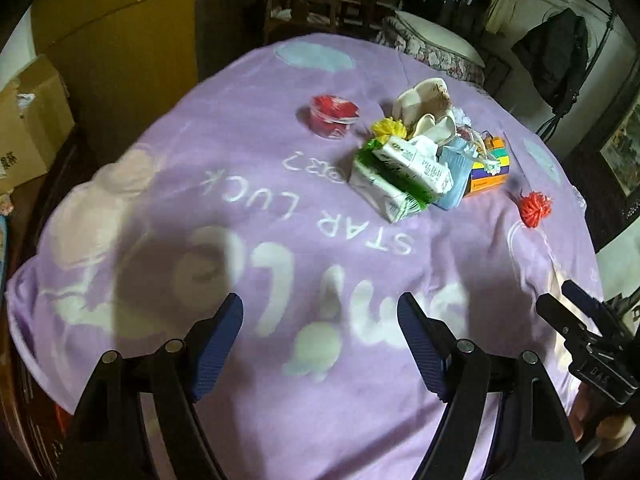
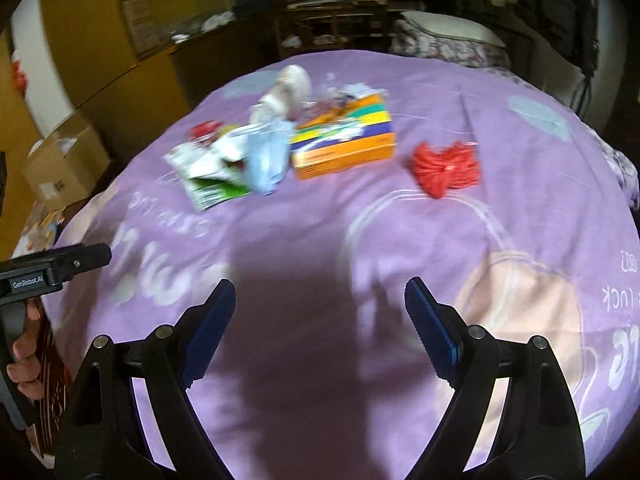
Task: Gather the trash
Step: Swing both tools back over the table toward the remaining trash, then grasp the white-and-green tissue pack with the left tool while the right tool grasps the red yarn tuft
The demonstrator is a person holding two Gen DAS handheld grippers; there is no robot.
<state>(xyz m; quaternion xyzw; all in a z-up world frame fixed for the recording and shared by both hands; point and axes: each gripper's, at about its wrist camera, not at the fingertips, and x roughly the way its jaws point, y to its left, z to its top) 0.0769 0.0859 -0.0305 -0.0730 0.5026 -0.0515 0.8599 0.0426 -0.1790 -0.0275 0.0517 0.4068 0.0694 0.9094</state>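
Note:
A heap of trash lies on a purple blanket [image 1: 280,208]: a green-and-white tissue pack [image 1: 400,176], a light blue pack [image 1: 456,178], an orange box with coloured stripes [image 1: 490,168], white crumpled pieces [image 1: 424,100] and a yellow pompom [image 1: 388,128]. A red round container [image 1: 334,114] sits left of the heap. A red pompom [image 1: 534,208] lies to its right. My left gripper [image 1: 320,340] is open and empty, well short of the heap. My right gripper [image 2: 320,328] is open and empty, with the orange box [image 2: 344,140] and red pompom [image 2: 446,168] ahead.
The blanket [image 2: 320,240] covers a round table. Cardboard boxes [image 1: 28,128] stand to the left. Wooden furniture [image 1: 332,4] and a cushioned seat [image 1: 436,44] stand behind the table. A dark jacket [image 1: 556,56] hangs at the back right. The other gripper shows at each view's edge.

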